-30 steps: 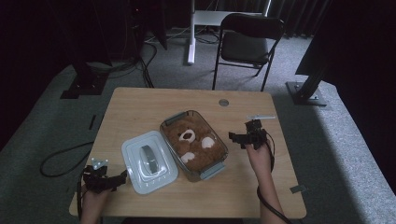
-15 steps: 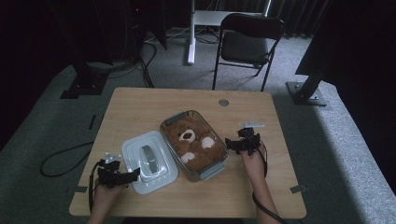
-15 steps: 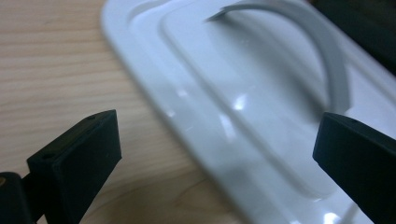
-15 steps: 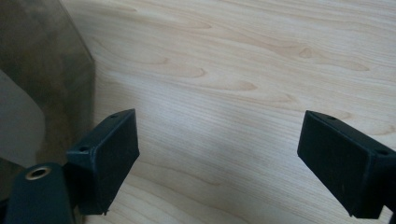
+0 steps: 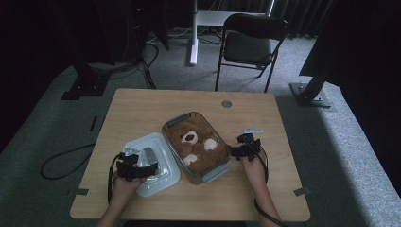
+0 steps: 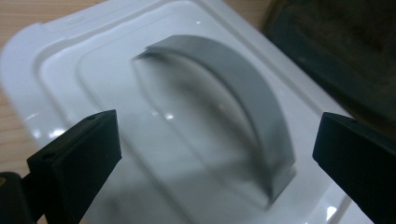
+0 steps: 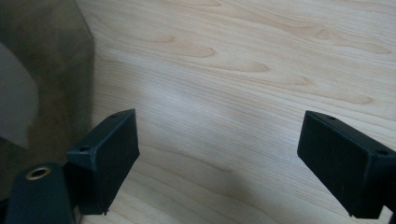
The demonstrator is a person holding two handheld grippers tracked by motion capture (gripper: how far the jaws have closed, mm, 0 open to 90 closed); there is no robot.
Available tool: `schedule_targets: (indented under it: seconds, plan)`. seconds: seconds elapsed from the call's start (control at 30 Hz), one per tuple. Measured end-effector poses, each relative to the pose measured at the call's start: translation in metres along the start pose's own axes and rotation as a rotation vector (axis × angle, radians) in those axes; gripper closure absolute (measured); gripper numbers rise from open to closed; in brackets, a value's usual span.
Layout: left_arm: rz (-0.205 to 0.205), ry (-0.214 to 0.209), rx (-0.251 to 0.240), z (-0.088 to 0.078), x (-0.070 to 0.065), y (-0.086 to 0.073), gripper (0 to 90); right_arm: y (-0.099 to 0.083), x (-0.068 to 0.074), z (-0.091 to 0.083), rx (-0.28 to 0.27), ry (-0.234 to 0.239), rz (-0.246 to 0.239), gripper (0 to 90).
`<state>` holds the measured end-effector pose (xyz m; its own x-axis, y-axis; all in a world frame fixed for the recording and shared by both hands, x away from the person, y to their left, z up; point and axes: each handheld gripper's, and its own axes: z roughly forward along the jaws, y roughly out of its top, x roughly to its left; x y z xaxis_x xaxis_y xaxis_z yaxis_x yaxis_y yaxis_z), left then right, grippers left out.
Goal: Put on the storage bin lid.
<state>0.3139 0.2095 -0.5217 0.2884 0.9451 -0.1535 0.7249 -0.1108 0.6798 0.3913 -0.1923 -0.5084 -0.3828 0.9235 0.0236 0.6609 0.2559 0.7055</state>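
We see the left tongs (image 6: 210, 154) spread wide above the white lid (image 5: 153, 165), their jaws either side of its grey arched handle (image 6: 243, 93). The lid lies on the bench (image 5: 142, 113) just beside the clear container (image 5: 215, 172) holding a teddy bear (image 5: 196, 144). The right tongs (image 7: 219, 158) gape over bare wood, near the container's wall.

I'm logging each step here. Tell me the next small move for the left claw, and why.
Probably lower the left claw and close it on the grey handle of the white lid. Its jaws stand open on either side of that arched handle, and the container with the teddy bear beside it is uncovered.
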Motion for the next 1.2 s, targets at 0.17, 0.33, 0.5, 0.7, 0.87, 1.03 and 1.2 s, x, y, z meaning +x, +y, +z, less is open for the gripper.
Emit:
schedule_targets:
  seconds: [0.17,0.33,0.5,0.7,0.87,1.03,1.2]
  plan:
    - [0.046,0.033,0.014,0.013,-0.011,0.008,4.5,0.0,0.001,-0.002,-0.014,-0.001,0.01,12.0]
    - [0.075,0.04,0.01,0.019,-0.011,0.009,16.8,0.002,0.004,-0.003,-0.017,-0.004,0.011,12.0]
    - [0.092,0.029,-0.008,0.014,-0.008,0.007,37.4,0.001,0.006,-0.004,-0.02,0.001,0.013,13.4]
    - [0.059,0.043,-0.038,0.007,0.0,0.005,56.1,-0.006,0.004,-0.002,-0.016,0.056,0.034,13.4]
    - [0.02,0.035,-0.07,-0.001,0.01,0.004,67.4,-0.012,0.0,0.0,-0.017,0.098,0.055,13.3]
    - [-0.018,0.038,-0.108,-0.013,0.021,0.005,68.7,-0.015,-0.001,0.004,-0.01,0.123,0.067,13.5]
    - [-0.035,0.025,-0.147,-0.03,0.029,0.007,69.1,-0.021,0.0,0.007,0.0,0.183,0.082,13.9]
